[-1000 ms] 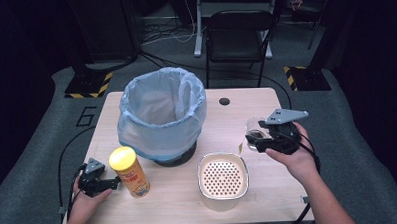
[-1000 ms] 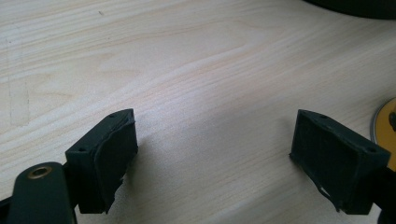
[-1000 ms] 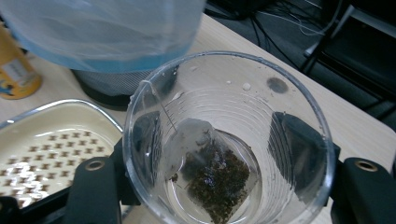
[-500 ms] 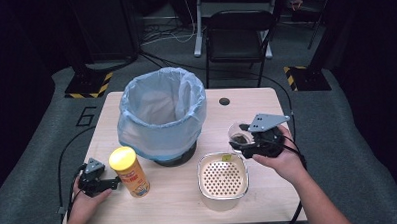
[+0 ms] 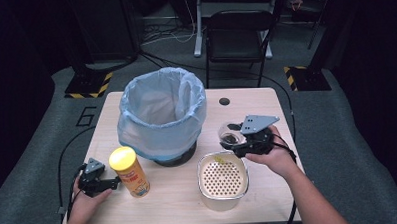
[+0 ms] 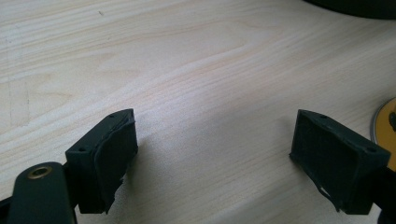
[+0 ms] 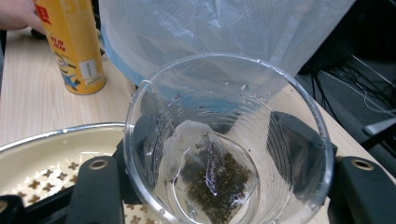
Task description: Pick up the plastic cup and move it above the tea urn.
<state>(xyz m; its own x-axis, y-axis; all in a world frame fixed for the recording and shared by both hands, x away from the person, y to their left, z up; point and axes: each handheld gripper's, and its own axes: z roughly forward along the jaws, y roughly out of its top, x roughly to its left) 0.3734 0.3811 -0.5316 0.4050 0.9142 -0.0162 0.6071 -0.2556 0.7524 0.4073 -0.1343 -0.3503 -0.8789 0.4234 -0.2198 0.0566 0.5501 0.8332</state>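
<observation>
My right gripper (image 5: 236, 143) is shut on a clear plastic cup (image 5: 230, 135), holding it tilted just past the far right rim of a cream strainer bowl (image 5: 201, 178). In the right gripper view the jaws press both sides of the cup (image 7: 224, 116), and a wet tea bag (image 7: 210, 179) lies in its bottom. My left gripper (image 5: 113, 183) rests on the table at the front left, open, its jaws pointing at a yellow snack can (image 5: 130, 173). The left gripper view has bare wood between the wide pads (image 6: 112, 158), with the can's base (image 6: 386, 123) at the right edge.
A bin lined with a pale blue bag (image 5: 161, 113) stands at the middle back of the wooden table (image 5: 266, 109). A black chair (image 5: 238, 30) is behind the table. Cables trail off both table sides.
My right gripper has carried the cup to the left and down, from the table's right edge to the strainer bowl's rim. The left gripper and the can have stayed put.
</observation>
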